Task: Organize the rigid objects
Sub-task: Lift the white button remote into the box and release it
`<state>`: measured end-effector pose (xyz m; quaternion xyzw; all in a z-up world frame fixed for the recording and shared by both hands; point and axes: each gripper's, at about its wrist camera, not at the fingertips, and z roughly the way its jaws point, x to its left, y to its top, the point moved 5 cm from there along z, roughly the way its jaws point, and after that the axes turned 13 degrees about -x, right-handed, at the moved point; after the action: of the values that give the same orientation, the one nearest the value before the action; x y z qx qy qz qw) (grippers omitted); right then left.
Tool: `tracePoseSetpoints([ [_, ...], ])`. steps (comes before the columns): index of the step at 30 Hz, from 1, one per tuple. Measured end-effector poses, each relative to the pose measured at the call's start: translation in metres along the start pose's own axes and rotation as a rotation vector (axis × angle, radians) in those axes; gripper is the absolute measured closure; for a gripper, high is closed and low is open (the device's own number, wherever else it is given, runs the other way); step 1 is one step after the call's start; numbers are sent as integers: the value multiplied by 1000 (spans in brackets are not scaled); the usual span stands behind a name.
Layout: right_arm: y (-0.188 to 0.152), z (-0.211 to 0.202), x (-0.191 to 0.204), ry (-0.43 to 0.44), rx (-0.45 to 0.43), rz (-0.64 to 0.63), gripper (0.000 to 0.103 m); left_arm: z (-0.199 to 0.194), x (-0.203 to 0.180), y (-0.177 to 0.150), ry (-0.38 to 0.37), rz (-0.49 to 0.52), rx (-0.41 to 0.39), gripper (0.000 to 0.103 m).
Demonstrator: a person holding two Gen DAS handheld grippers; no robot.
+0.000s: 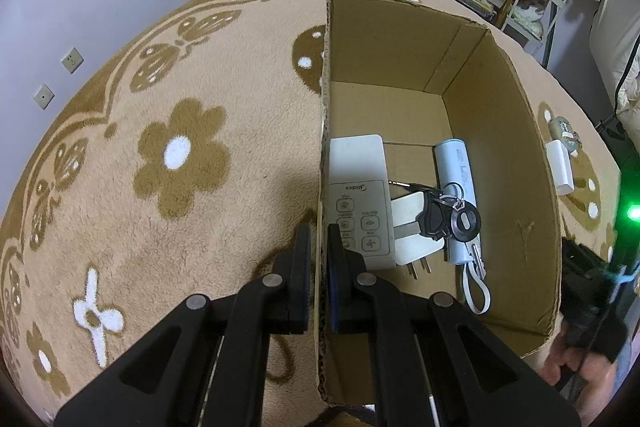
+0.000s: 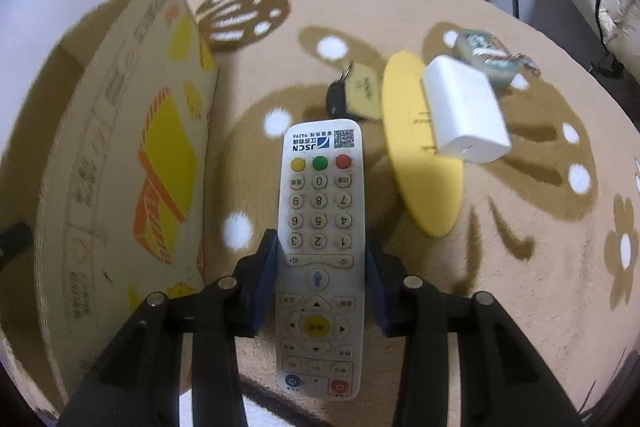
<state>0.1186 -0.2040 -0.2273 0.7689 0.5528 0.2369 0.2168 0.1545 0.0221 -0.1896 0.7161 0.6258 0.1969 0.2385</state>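
My left gripper [image 1: 319, 231] is shut on the left wall of an open cardboard box [image 1: 500, 147], one finger inside and one outside. On the box floor lie a white air-conditioner remote [image 1: 358, 187], a white plug [image 1: 412, 227], a bunch of keys [image 1: 448, 219] and a white power bank [image 1: 456, 167] with a strap. In the right wrist view my right gripper [image 2: 320, 243] grips a white TV remote [image 2: 320, 203] by its long sides, keypad facing up. The box's printed outer wall [image 2: 120, 147] stands just to the left of it.
On the flowered carpet past the TV remote lie a key with a beige tag [image 2: 352, 95], a yellow disc [image 2: 424, 163], a white adapter [image 2: 464, 111] and a round wrapped item [image 2: 488, 55]. Shelves and a cart stand at the far edge. A person's hand [image 1: 560, 367] shows beside the box.
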Motion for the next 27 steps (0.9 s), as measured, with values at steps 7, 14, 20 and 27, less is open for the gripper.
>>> tracePoseSetpoints([
  [7, 24, -19, -3, 41, -76, 46, 59, -1, 0, 0, 0, 0, 0, 96],
  [14, 54, -47, 4, 117, -156, 96, 59, -1, 0, 0, 1, 0, -1, 95],
  [20, 76, -77, 24, 177, -239, 79, 59, -1, 0, 0, 0, 0, -1, 95],
  [27, 87, -97, 49, 257, -291, 69, 59, -1, 0, 0, 1, 1, -1, 95],
])
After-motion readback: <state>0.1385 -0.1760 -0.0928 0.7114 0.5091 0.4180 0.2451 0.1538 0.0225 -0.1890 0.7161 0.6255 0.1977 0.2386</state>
